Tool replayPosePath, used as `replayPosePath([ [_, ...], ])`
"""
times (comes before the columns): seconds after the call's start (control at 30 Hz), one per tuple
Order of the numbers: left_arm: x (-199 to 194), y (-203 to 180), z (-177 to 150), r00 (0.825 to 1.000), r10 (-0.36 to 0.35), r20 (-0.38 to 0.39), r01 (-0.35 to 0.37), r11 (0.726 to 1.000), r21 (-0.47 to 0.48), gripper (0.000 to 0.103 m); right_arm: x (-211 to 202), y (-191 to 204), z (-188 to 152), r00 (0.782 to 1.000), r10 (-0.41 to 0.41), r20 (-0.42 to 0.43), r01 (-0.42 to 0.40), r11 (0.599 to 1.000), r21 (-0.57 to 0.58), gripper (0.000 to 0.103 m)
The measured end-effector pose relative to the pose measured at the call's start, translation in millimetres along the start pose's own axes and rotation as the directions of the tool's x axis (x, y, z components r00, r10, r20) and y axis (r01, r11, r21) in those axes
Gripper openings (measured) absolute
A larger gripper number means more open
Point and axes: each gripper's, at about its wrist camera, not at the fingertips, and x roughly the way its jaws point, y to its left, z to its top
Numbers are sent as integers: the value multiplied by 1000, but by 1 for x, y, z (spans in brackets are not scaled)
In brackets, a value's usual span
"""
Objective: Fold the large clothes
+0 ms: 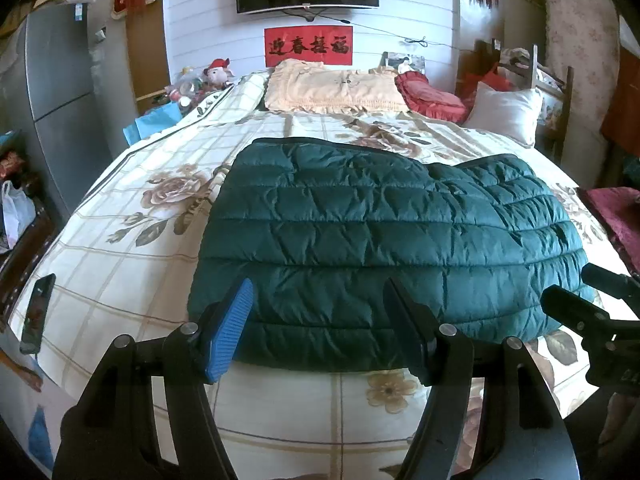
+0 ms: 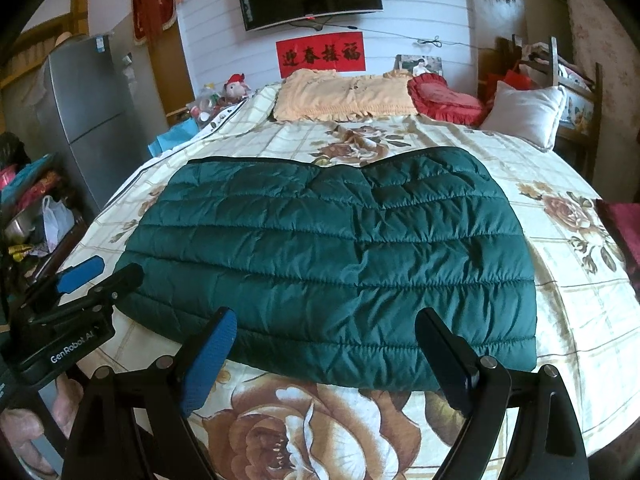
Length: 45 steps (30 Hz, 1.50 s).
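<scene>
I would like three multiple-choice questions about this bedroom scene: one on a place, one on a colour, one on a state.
1. Where does the quilted jacket lie?
A. on the bed
B. on the fridge
C. on the floor

2. What colour is the jacket?
A. red
B. dark green
C. white

3. How do the left gripper and right gripper stand?
A. both open, holding nothing
B. both shut on the jacket
C. one clamps a pillow

Answers:
1 A, it rests flat on the floral bedspread.
2 B, its padding is dark green.
3 A, fingers are apart, jacket untouched.

you see a quilted jacket (image 2: 328, 240) with a slight sheen on a matt printed cloth sheet (image 2: 560, 280); ribbed blue pads (image 1: 228, 332) line matt black fingers; the fridge (image 1: 60, 80) looks brushed metal.
</scene>
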Motion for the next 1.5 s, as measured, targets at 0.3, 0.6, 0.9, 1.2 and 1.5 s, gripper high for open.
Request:
replayPosePath([
  [0.3,2,1,-1,1000,-15,-4,15,1000,-7,68,-1,-1,1,1000,-14,3,14,1000,-6,89],
  [0.6,1,0,-1,1000,-18,-3,18,1000,-10,68,-3,-3,5,999,-33,9,33,999,-7,89],
  [0.9,1,-1,0,1000,-24,-3,24,1000,-5,68,-3,-5,6,999,-43,9,43,999,1,89],
  [1.2,2,-1,-1,1000,-30,-8,30,1000,-7,68,-2,-6,7,999,-44,8,44,999,1,89],
  [1.5,2,0,0,999,-30,-9,30,1000,-8,68,0,-2,6,999,-43,2,43,999,-4,89],
])
